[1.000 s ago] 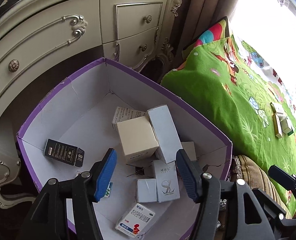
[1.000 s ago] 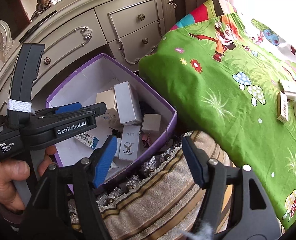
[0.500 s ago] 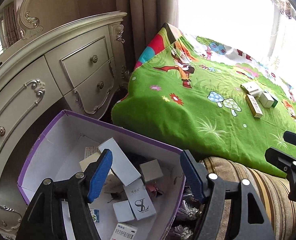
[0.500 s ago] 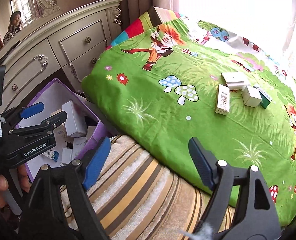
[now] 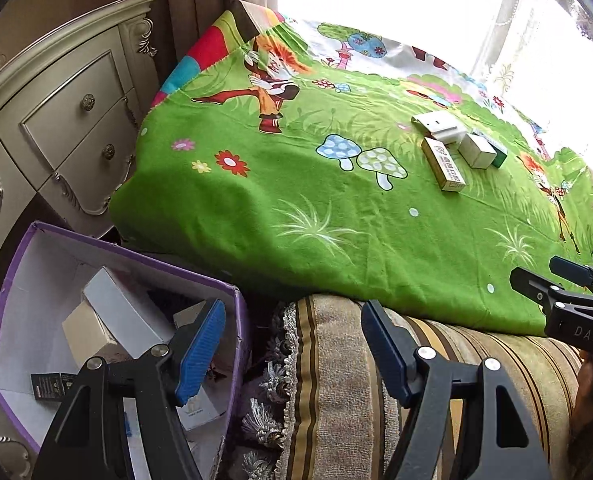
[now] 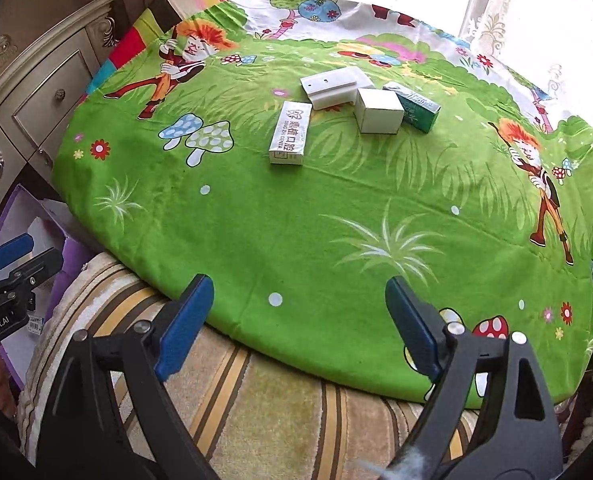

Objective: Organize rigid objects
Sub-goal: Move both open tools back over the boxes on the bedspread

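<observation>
Several small boxes lie in a cluster on the green cartoon cloth (image 6: pixel 296 220): a long silver box (image 6: pixel 290 133), a white flat box (image 6: pixel 334 87), a white cube box (image 6: pixel 378 115) and a green box (image 6: pixel 415 107). They also show in the left wrist view, the long box (image 5: pixel 443 164) nearest. A purple-rimmed carton (image 5: pixel 232 304) at lower left holds several more boxes. My left gripper (image 5: pixel 292 348) is open and empty above the carton's right wall and a striped cushion. My right gripper (image 6: pixel 298 322) is open and empty at the cloth's near edge.
A cream dresser with drawers (image 5: pixel 68 112) stands at the left behind the carton. A striped tasselled cushion (image 6: pixel 256 412) lies under the cloth's near edge. A bright curtained window (image 6: pixel 516 12) is behind the table. The left gripper shows at the left edge of the right wrist view (image 6: pixel 12 276).
Both grippers have swung right and away from the carton toward the green cloth. The boxes on the cloth now sit nearer the middle of both views. Both stay open and empty.
</observation>
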